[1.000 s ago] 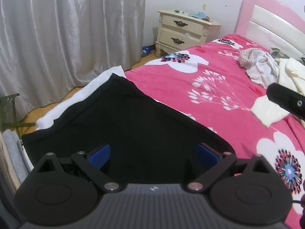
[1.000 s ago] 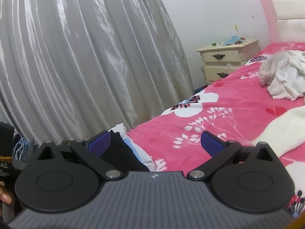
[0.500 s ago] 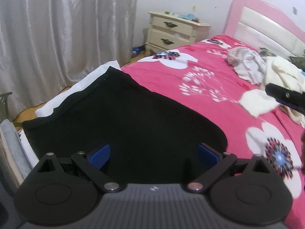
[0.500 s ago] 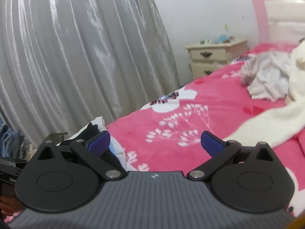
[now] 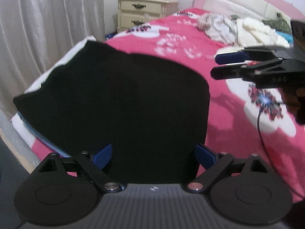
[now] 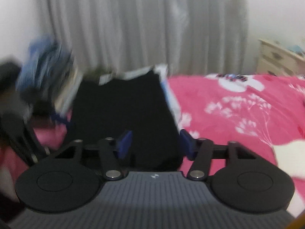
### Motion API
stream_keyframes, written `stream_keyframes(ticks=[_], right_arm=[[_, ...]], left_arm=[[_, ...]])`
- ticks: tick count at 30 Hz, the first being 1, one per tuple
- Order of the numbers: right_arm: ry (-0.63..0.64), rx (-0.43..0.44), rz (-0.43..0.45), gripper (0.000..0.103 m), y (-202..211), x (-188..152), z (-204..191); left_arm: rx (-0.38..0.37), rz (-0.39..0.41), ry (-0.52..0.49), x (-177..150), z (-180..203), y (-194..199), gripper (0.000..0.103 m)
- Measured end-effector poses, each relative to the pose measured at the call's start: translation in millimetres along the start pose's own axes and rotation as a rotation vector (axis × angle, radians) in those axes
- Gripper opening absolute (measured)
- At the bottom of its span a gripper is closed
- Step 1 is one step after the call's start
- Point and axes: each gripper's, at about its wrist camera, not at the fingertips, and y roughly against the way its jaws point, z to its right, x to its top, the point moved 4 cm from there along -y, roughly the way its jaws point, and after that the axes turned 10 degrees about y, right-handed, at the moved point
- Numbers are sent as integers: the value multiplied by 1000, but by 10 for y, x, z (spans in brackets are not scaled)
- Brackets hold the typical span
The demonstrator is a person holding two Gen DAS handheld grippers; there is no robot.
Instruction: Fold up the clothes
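A black garment (image 5: 118, 95) lies spread flat across the near corner of the pink flowered bed (image 5: 238, 133). My left gripper (image 5: 153, 156) hovers over its near edge, open, with cloth showing below the gap and neither blue pad touching it. My right gripper (image 5: 214, 65) comes in from the right, just past the garment's right edge and above the bedspread. In the blurred right wrist view the right gripper (image 6: 156, 145) points at the black garment (image 6: 124, 105). Its jaws are closing, partly narrowed, with nothing pinched between the blue pads (image 6: 124, 145).
A cream nightstand (image 5: 146, 13) stands by the grey curtain (image 5: 47, 28) at the far side. Loose pale clothes (image 5: 238, 28) are heaped below the pink headboard (image 5: 238, 3). A blurred blue pile (image 6: 47, 63) sits off the bed's left corner.
The left gripper has moved in lower over the black garment. The right gripper has swung from the nightstand towards the garment, entered the left wrist view, and narrowed its jaws.
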Motion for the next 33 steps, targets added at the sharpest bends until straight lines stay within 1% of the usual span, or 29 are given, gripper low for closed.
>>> stream_keyframes(ticks=[1, 2, 4, 5, 8, 9, 10, 11, 12, 14, 15, 16, 17, 19, 20, 21, 22, 24, 25, 28, 29, 30, 33], right_arm=[[-37, 8, -21, 43, -4, -37, 58], [-78, 16, -42, 43, -5, -76, 118], [-317, 88, -51, 44, 28, -190, 350], [-464, 127, -58, 45, 28, -265, 462], [-825, 211, -69, 45, -100, -488, 628], [-890, 225, -69, 45, -134, -533, 639], [-911, 240, -69, 45, -189, -522, 629], [-931, 256, -69, 45, -244, -508, 618], [-916, 247, -85, 45, -293, -485, 561], [-907, 205, -146, 45, -432, -451, 500], [-918, 197, -154, 42, -494, -460, 506], [-927, 187, -151, 36, -514, -468, 523], [-937, 178, -147, 33, -531, -476, 539], [-959, 161, -137, 19, -537, -498, 567], [-969, 155, -130, 17, -531, -506, 573], [-979, 150, -122, 11, -525, -514, 579], [-959, 140, -110, 8, -496, -488, 563], [-895, 119, -86, 6, -438, -404, 532], [-835, 109, -55, 6, -373, -320, 498], [-658, 130, 73, 6, -182, -107, 405], [-589, 126, 95, 6, -158, -71, 378], [-556, 115, 93, 6, -175, -89, 374], [-686, 114, 16, 7, -412, -416, 551]], left_arm=[[1, -8, 6, -26, -16, -20, 94], [0, -14, 14, -44, -31, -38, 94], [0, -22, 24, -74, -54, -69, 94], [0, -24, 22, -86, -54, -80, 94], [1, -28, 8, -110, -49, -119, 94], [-1, -28, 9, -115, -49, -127, 94], [-3, -28, 9, -121, -50, -134, 95], [-4, -27, 11, -124, -53, -142, 95], [-4, -27, 9, -126, -52, -147, 95], [-2, -26, 5, -130, -49, -157, 95], [-1, -26, 1, -134, -47, -162, 95], [1, -26, -4, -139, -45, -166, 95], [1, -26, -7, -143, -46, -170, 95], [-1, -24, -9, -150, -46, -178, 95], [-1, -23, -11, -154, -44, -181, 95], [-1, -22, -15, -162, -37, -180, 95], [0, -22, -19, -171, -28, -179, 95], [-1, -21, -24, -182, -23, -173, 95], [-3, -20, -25, -183, -24, -172, 95], [-10, -20, -20, -178, -30, -168, 95], [-10, -20, -19, -177, -31, -168, 95], [-9, -20, -21, -182, -28, -170, 95], [-5, -20, -36, -193, -1, -175, 95]])
